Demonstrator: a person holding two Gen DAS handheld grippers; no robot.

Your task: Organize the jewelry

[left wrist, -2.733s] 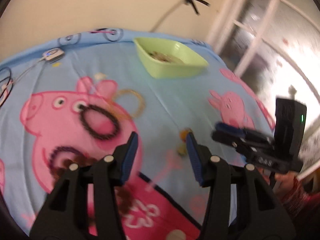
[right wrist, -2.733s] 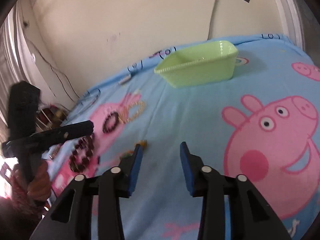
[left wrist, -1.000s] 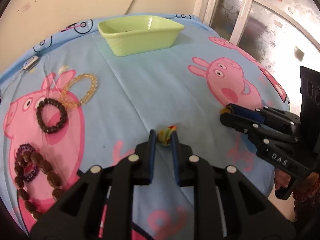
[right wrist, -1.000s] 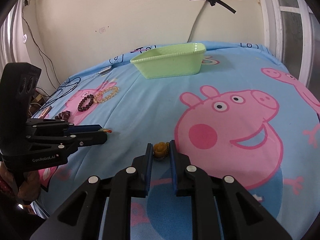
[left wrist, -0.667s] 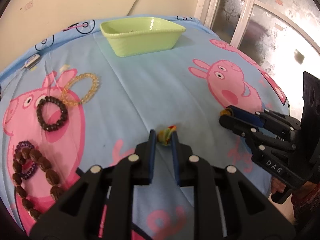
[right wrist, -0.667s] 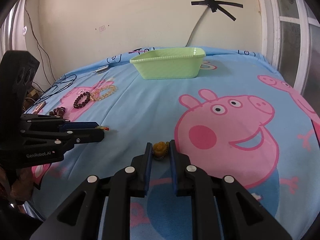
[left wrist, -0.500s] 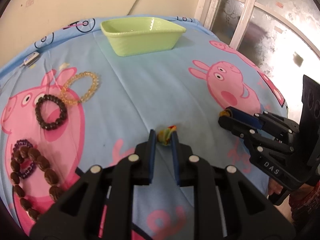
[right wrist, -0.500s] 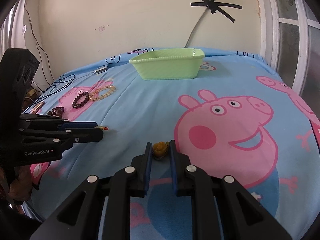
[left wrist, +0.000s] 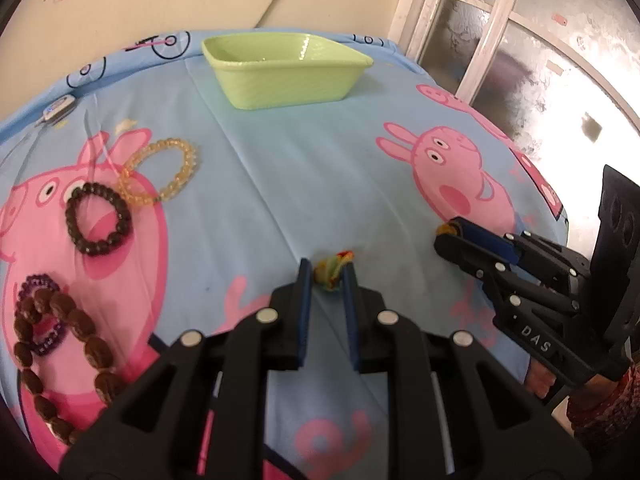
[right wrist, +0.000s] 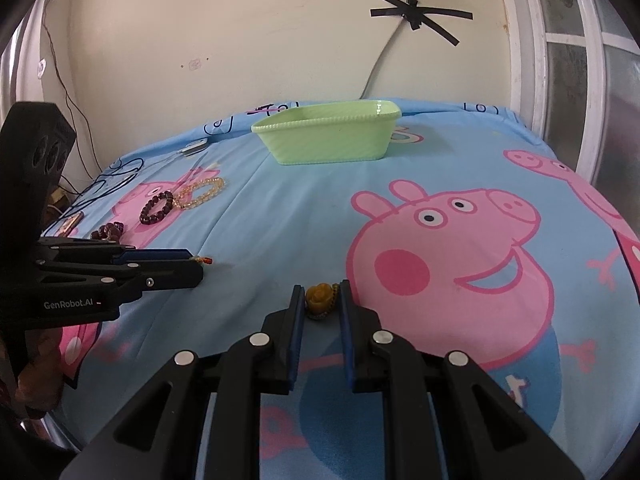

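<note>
Here the left gripper pinches a small knot of green, yellow and red thread between its blue pads, held over the blue cartoon-pig sheet. The right gripper is clamped the same way on an amber rose bead, with a thin dark chain showing beside the bead against the right pad. In the left view the right gripper lies off to the side, its tip carrying the amber piece; in the right view the left gripper reaches in from the side with the coloured thread poking out of its tip. Whether thread and bead belong to one piece cannot be told.

Nearest on the sheet's left side is a string of large brown beads lying over a small purple bracelet. Farther on sits a dark bead bracelet, and touching it an amber bead bracelet, both on a pink pig print. Past them, by the sheet's edge, is a small white device on a cable.

At the far side stands a green tray, upright, well apart from both grippers and from the bracelets. Behind it is a cream wall with a cable taped in a black cross.
</note>
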